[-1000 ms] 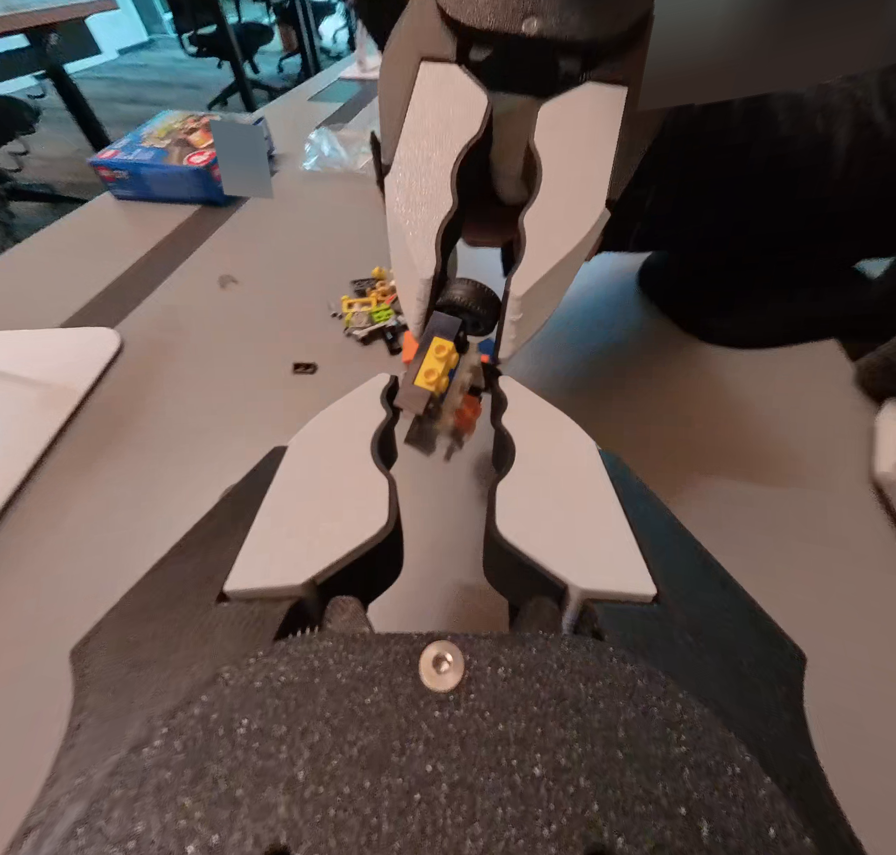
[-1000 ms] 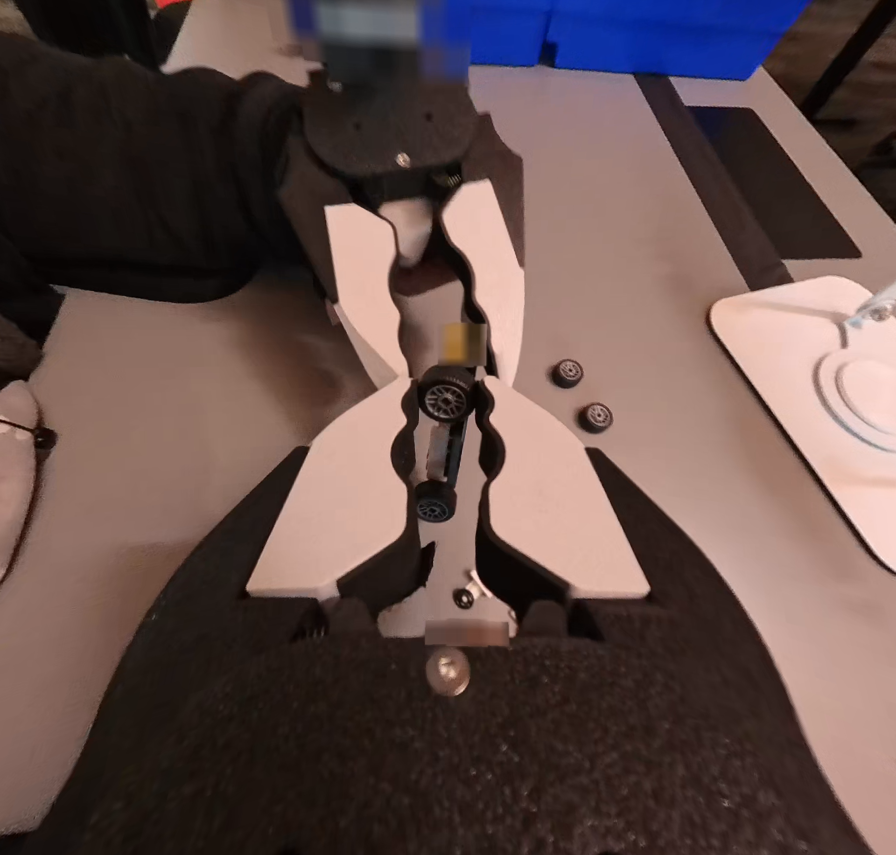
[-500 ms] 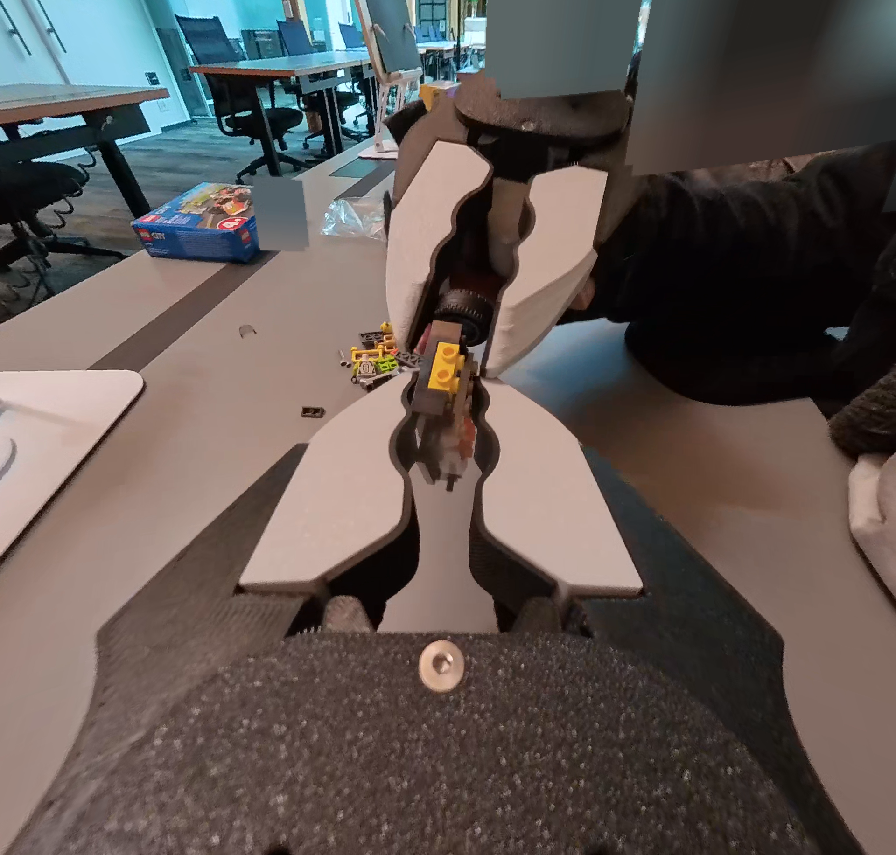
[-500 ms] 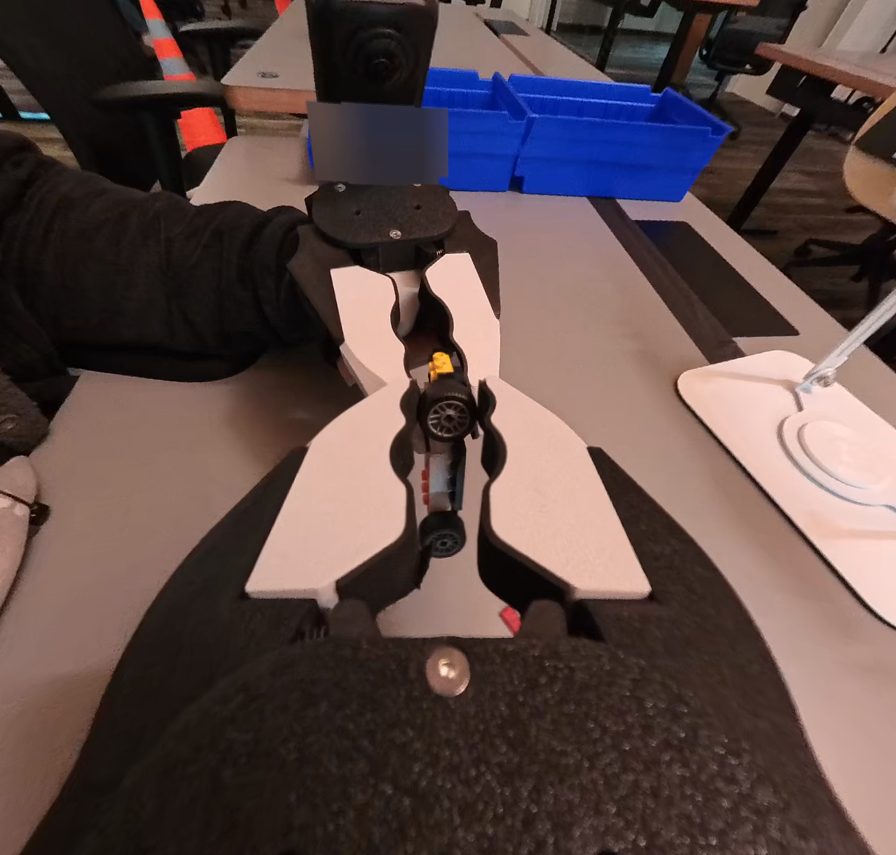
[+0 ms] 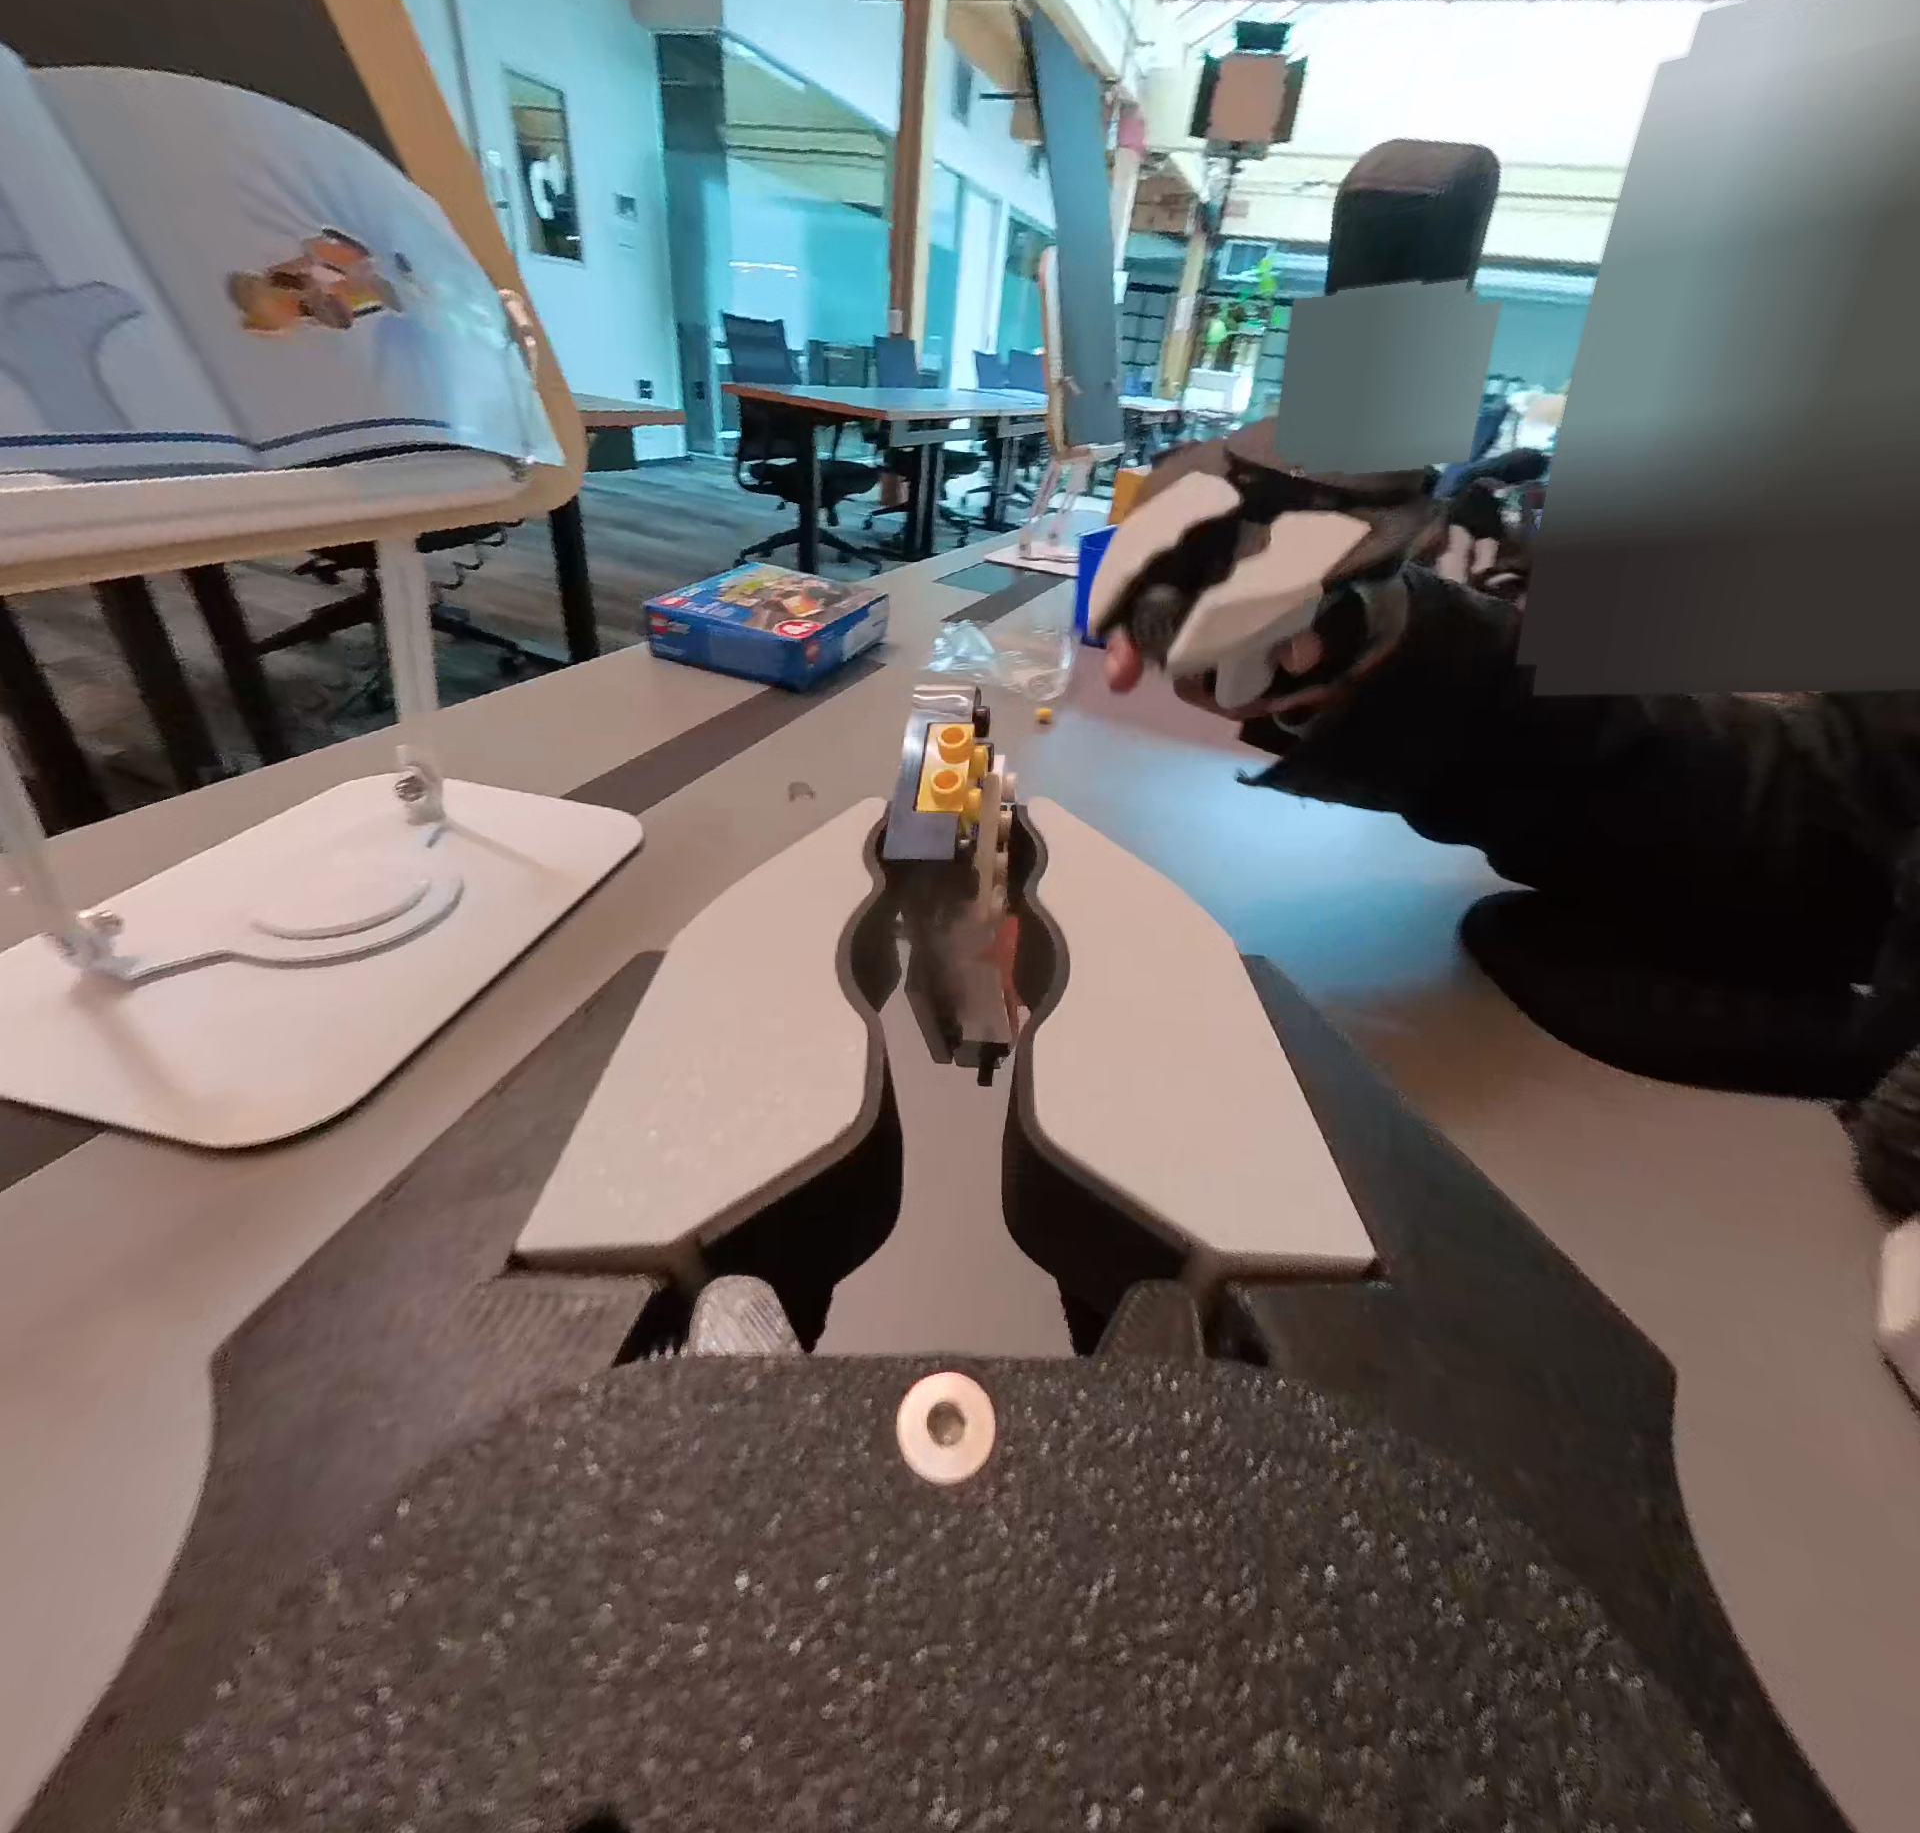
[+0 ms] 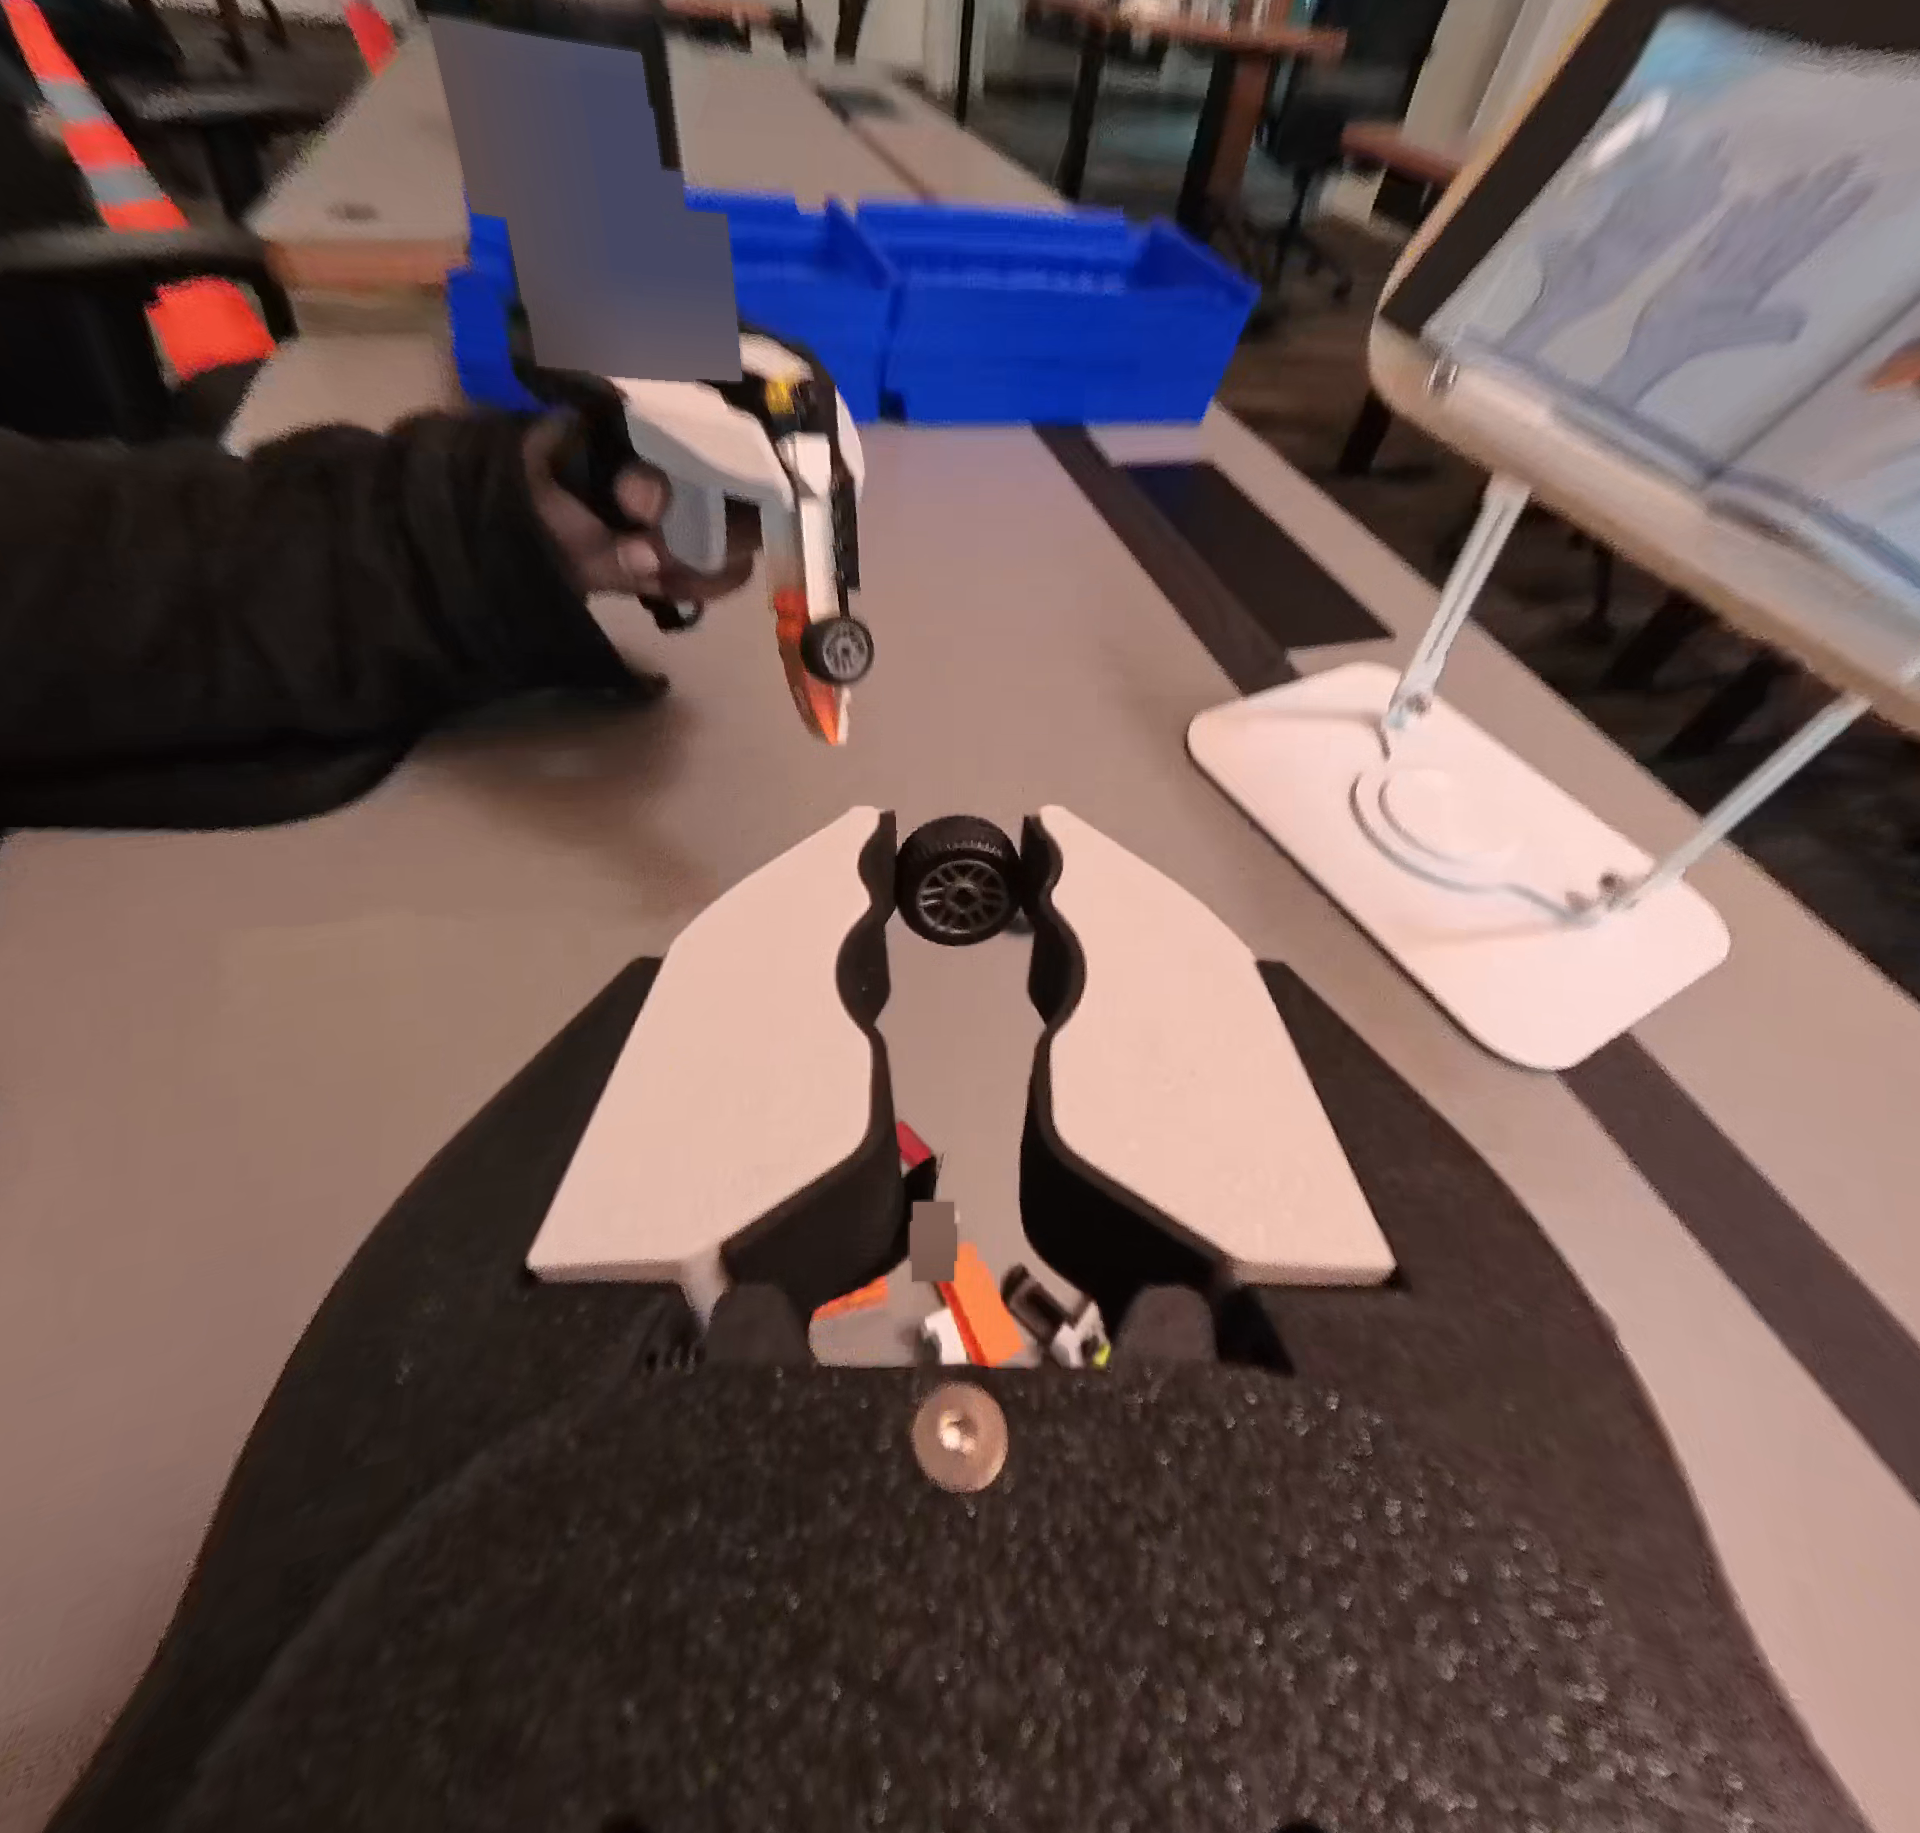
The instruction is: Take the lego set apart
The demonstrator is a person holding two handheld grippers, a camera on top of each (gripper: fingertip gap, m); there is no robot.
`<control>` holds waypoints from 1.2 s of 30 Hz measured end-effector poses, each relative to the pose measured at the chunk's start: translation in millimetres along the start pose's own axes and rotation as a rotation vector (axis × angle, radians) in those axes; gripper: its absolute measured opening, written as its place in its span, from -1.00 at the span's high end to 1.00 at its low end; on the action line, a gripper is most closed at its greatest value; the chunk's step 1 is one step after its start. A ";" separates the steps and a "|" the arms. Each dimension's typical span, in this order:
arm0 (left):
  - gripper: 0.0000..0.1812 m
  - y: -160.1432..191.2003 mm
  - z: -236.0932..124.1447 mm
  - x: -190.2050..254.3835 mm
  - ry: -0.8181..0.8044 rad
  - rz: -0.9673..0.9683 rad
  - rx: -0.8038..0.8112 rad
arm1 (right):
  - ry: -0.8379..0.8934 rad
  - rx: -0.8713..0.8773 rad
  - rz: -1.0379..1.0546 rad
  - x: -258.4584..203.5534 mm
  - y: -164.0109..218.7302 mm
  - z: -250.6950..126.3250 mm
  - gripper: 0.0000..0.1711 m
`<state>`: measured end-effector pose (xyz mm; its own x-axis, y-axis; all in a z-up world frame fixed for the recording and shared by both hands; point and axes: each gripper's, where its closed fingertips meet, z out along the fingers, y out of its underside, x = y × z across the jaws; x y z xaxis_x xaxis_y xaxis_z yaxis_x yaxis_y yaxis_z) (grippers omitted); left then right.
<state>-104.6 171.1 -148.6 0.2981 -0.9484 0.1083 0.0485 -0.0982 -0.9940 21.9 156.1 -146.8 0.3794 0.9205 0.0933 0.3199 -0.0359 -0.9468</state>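
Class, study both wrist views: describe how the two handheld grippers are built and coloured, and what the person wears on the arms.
Each gripper, the left gripper and the right gripper, has a speckled black body with a silver screw, and two flat white jaws with wavy black inner edges. The left one has a white pistol-style handle. The person's arms are in black knitted sleeves.

L gripper (image 5: 951, 827) clamped on car, held above table; R gripper (image 6: 958, 838) pinches wheel at tips, grippers well apart.
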 end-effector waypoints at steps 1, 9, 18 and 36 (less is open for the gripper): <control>0.79 0.0 0.3 -4.8 -0.034 -0.001 0.005 | -0.006 -0.067 0.004 0.7 12.4 10.6 0.73; 0.79 2.5 -6.5 -33.3 -0.203 -0.037 0.017 | -0.049 -0.652 -0.138 35.3 99.5 97.8 0.73; 0.79 3.9 -6.1 -33.2 -0.207 -0.016 0.004 | -0.196 -0.937 -0.218 46.2 133.7 122.7 0.73; 0.80 -12.7 4.7 10.7 0.127 -0.212 0.174 | -0.227 -0.126 0.071 -26.0 9.7 83.5 0.49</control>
<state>-97.6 163.6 -134.8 0.1424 -0.9435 0.2991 0.2629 -0.2553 -0.9304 -57.3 164.3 -184.2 0.2048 0.9772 -0.0568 0.4100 -0.1383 -0.9015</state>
